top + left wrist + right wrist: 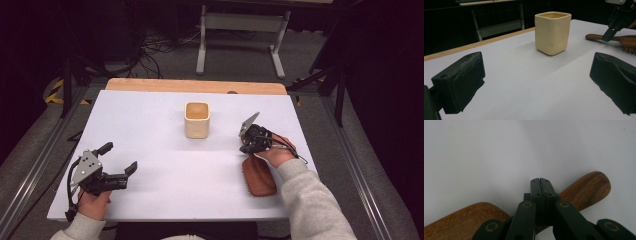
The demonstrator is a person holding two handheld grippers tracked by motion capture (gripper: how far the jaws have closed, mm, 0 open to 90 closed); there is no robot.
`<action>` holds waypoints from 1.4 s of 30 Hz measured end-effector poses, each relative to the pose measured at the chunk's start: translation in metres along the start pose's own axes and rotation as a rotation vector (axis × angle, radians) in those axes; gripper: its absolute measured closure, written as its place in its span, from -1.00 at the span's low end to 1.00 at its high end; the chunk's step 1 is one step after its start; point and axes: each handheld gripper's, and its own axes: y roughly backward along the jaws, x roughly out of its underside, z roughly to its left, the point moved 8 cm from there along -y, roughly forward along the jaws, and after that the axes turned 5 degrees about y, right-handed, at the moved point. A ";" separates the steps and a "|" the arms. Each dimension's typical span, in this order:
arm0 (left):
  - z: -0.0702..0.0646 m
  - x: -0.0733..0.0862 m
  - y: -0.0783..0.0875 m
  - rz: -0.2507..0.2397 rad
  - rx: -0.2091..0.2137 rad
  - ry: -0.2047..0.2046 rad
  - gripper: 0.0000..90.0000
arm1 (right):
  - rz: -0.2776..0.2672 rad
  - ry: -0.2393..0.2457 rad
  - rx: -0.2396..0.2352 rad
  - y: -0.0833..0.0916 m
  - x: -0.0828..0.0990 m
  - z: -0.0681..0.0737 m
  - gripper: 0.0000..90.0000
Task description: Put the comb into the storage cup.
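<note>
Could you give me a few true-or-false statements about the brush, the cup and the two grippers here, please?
1. The wooden hairbrush lies flat on the white table. True.
2. The brush stands inside the cream cup. False: it lies on the table, apart from the cup.
3. The left gripper has its jaws open, nothing between them. True.
4. The right gripper has its jaws spread wide. False: they are shut together, above the brush handle.
5. The cup lies tipped over. False: it stands upright.
</note>
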 end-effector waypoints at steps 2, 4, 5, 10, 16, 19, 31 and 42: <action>0.000 0.000 0.000 0.000 0.000 0.001 -0.98 | 0.003 -0.001 0.000 0.000 0.001 -0.001 1.00; 0.000 0.000 0.000 0.001 0.000 -0.001 -0.98 | 0.011 -0.019 0.010 0.002 0.007 -0.004 0.99; 0.000 0.000 0.000 0.001 0.000 -0.001 -0.98 | 0.011 -0.019 0.010 0.002 0.007 -0.004 0.99; 0.000 0.000 0.000 0.001 0.000 0.001 -0.98 | 0.029 -0.050 0.022 0.004 0.018 -0.010 0.99; 0.000 0.000 -0.001 0.005 0.002 -0.002 -0.98 | 0.051 -0.062 0.028 0.007 0.030 -0.010 0.99; -0.001 0.000 -0.001 0.003 0.001 0.001 -0.98 | 0.052 -0.070 0.030 0.009 0.033 -0.011 0.99; -0.001 0.001 -0.001 0.002 0.002 0.003 -0.98 | 0.078 -0.083 0.040 0.013 0.048 -0.008 0.99; -0.002 0.001 -0.001 0.005 0.002 0.003 -0.98 | 0.086 -0.117 0.031 0.021 0.070 0.003 0.99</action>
